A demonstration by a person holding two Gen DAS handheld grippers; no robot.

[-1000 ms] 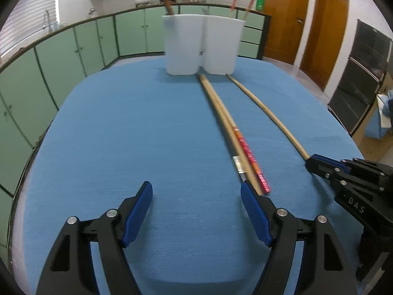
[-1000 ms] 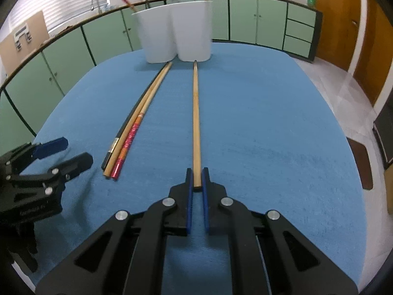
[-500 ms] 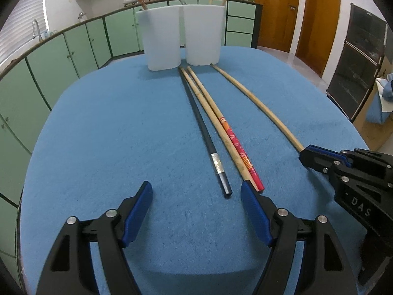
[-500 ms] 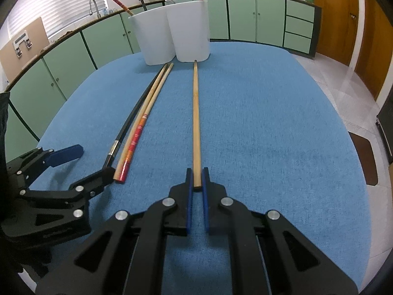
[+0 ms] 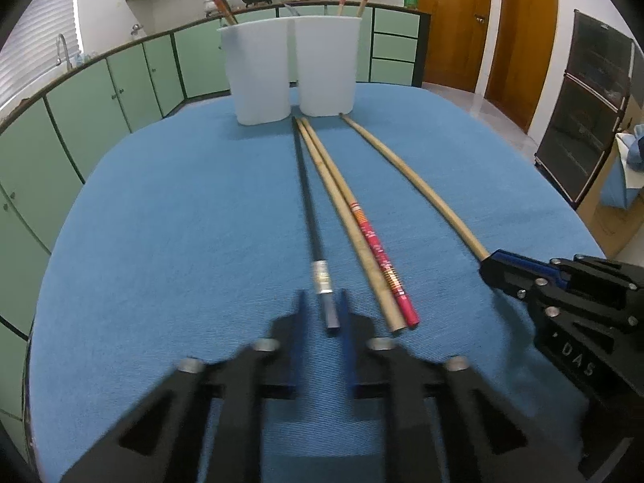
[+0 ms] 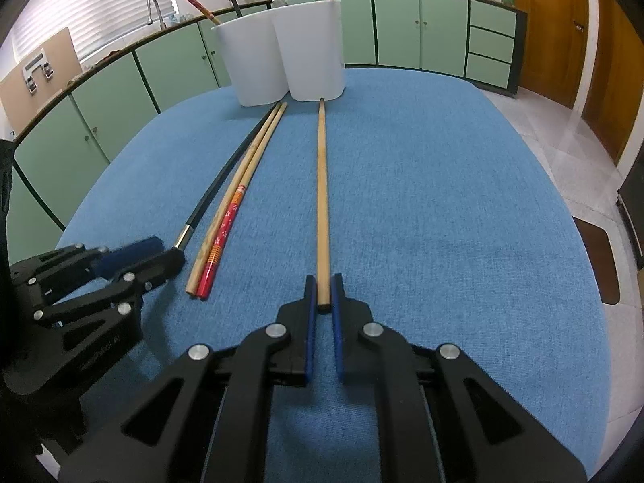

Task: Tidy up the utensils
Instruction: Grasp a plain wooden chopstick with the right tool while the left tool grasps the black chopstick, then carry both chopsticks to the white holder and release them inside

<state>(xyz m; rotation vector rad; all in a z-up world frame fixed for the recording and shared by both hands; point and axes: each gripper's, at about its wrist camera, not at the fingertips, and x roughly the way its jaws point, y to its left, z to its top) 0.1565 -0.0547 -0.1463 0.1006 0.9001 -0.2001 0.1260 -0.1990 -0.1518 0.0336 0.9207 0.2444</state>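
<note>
Several chopsticks lie lengthwise on the blue table (image 5: 161, 241). My left gripper (image 5: 322, 296) is blurred, its jaws closing around the near end of the black chopstick (image 5: 308, 209); a gap still shows beside the stick. From the right wrist view the left gripper (image 6: 161, 251) sits at the black chopstick (image 6: 217, 189). My right gripper (image 6: 323, 281) is shut on the near end of a plain wooden chopstick (image 6: 322, 185), still flat on the cloth. Between them lie a wooden chopstick (image 5: 342, 209) and a red-patterned chopstick (image 5: 378, 249), side by side.
Two white containers (image 5: 261, 76) (image 5: 328, 68) stand at the table's far end, touching, with chopsticks standing in them. Green kitchen cabinets (image 5: 120, 92) curve round the left and back. Wooden doors (image 5: 455, 24) are at the far right.
My left gripper has shifted sideways until the black chopstick's end lies between its jaws, which have narrowed from wide open. The right gripper keeps its hold on the wooden chopstick.
</note>
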